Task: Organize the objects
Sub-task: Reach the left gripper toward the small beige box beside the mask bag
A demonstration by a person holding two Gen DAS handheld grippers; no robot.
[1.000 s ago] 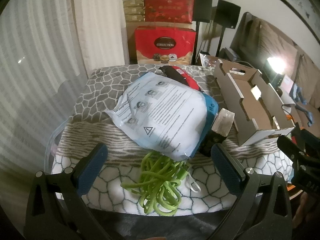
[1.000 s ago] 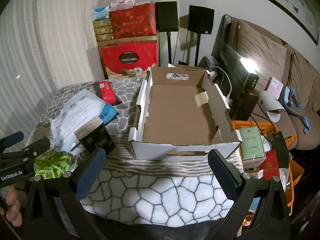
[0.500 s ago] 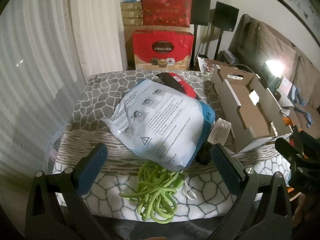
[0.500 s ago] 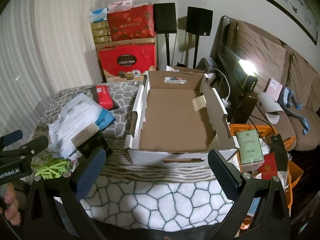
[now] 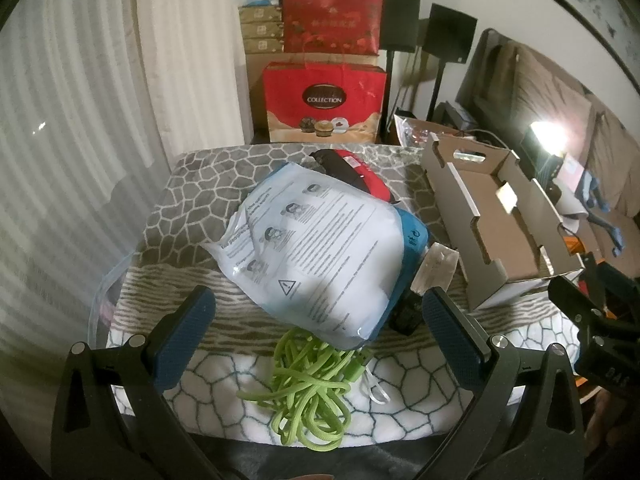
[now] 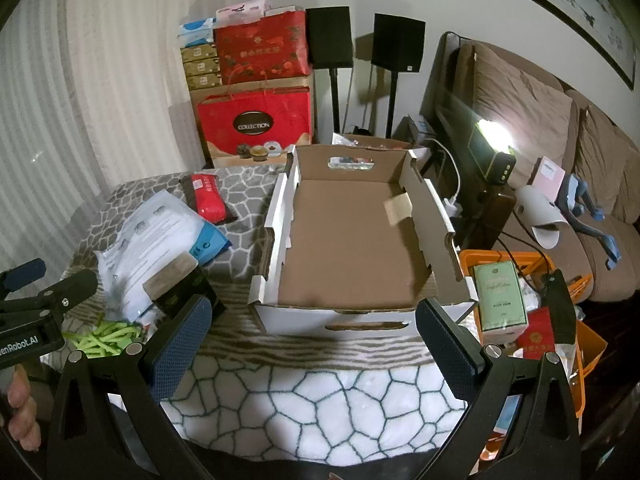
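On the patterned table cloth lies a white printed plastic package [image 5: 320, 248] over a blue pack, with a tangled green cord [image 5: 312, 384] at its near edge. A red and black pouch [image 5: 360, 176] sits behind it, and a small dark box with a tan lid [image 6: 180, 284] stands beside it. An open, bare cardboard tray box [image 6: 352, 248] takes the right side of the table. My left gripper [image 5: 316, 344] is open above the green cord, touching nothing. My right gripper [image 6: 312, 344] is open in front of the cardboard box, holding nothing.
Red gift bags and stacked boxes [image 6: 256, 120] stand behind the table beside two black speakers [image 6: 398, 42] on stands. An orange bin [image 6: 560, 320] with a green box [image 6: 500, 296] sits right of the table. A brown sofa [image 6: 580, 152] and a lit lamp [image 6: 492, 140] are beyond.
Both grippers have drawn back and risen a little from the table, so the objects look smaller and farther. Nothing was picked up or moved.
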